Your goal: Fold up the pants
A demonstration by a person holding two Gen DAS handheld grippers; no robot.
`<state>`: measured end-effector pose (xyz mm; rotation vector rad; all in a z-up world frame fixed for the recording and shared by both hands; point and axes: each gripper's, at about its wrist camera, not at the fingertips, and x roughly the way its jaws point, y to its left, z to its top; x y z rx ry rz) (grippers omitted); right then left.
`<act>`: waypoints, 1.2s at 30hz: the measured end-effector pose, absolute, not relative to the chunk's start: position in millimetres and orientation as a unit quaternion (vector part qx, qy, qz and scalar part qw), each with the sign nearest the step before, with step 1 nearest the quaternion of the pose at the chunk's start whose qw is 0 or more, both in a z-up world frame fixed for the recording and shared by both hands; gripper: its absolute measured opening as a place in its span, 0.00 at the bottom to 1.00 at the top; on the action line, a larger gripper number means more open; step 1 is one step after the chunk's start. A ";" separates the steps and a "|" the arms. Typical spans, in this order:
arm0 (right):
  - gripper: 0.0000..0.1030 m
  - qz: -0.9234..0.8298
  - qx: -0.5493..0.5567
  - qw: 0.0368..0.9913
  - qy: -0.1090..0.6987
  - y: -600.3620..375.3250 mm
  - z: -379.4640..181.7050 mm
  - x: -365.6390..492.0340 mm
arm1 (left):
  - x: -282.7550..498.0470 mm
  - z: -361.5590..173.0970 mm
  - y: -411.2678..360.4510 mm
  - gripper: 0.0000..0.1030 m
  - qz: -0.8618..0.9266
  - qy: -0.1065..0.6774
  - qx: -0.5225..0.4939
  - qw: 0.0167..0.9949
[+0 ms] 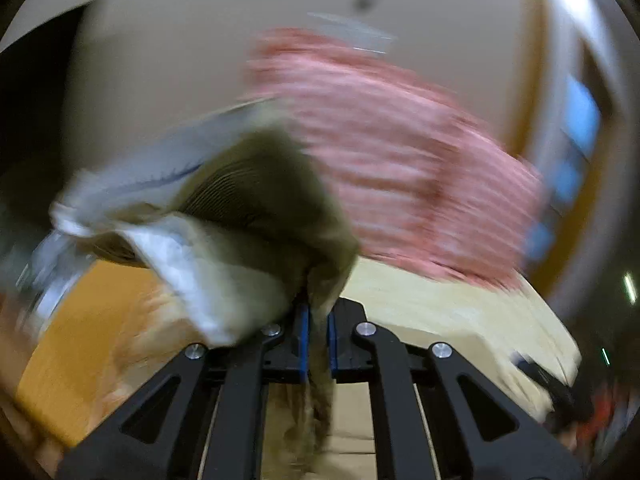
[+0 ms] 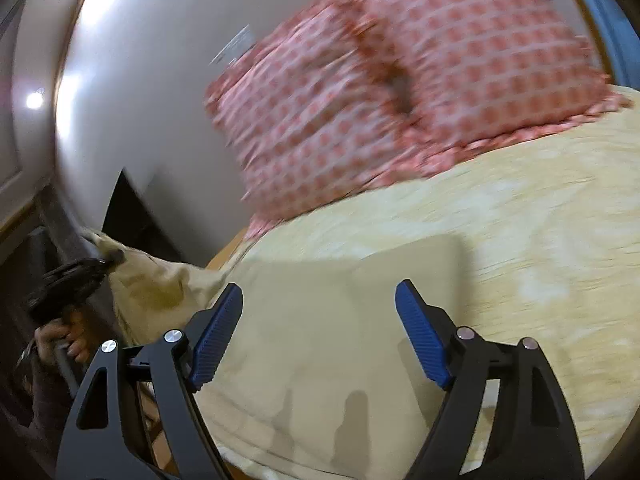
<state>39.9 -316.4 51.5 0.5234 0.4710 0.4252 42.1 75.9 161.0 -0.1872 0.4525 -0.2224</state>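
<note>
Low in the left view, our left gripper (image 1: 318, 320) pinches the pants (image 1: 256, 200); our right gripper (image 2: 320, 336) gapes empty. We should pull gently, keeping the cloth flat on the bed (image 2: 520, 240).

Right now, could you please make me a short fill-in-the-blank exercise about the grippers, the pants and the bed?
1. The left gripper is shut on the ____.
2. The right gripper is ____, with nothing between its fingers.
3. Two pink patterned ____ lie at the far end of the bed.
4. The pants are spread on the bed below the ____ gripper.

Missing words: pants; open; pillows; right
</note>
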 end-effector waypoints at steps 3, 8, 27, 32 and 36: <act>0.81 0.177 0.285 0.918 0.213 -347.5 53.8 33.0 | 44.1 155.9 -18.0 0.07 -0.235 0.238 -0.008 0.943; 0.83 0.139 0.346 0.903 0.214 -388.5 43.2 29.5 | 38.7 67.9 -126.3 0.09 -0.344 0.347 0.105 0.866; 0.57 0.157 0.237 0.880 0.381 -333.5 9.8 108.4 | 118.8 31.1 78.4 0.58 -0.182 0.440 -0.142 0.868; 0.47 0.167 0.226 0.878 0.388 -335.1 9.3 106.1 | 133.2 22.5 53.0 0.63 -0.213 0.463 -0.121 0.852; 0.22 0.195 0.218 0.873 0.392 -331.5 8.5 106.6 | 152.3 20.6 30.3 0.60 -0.214 0.470 -0.103 0.850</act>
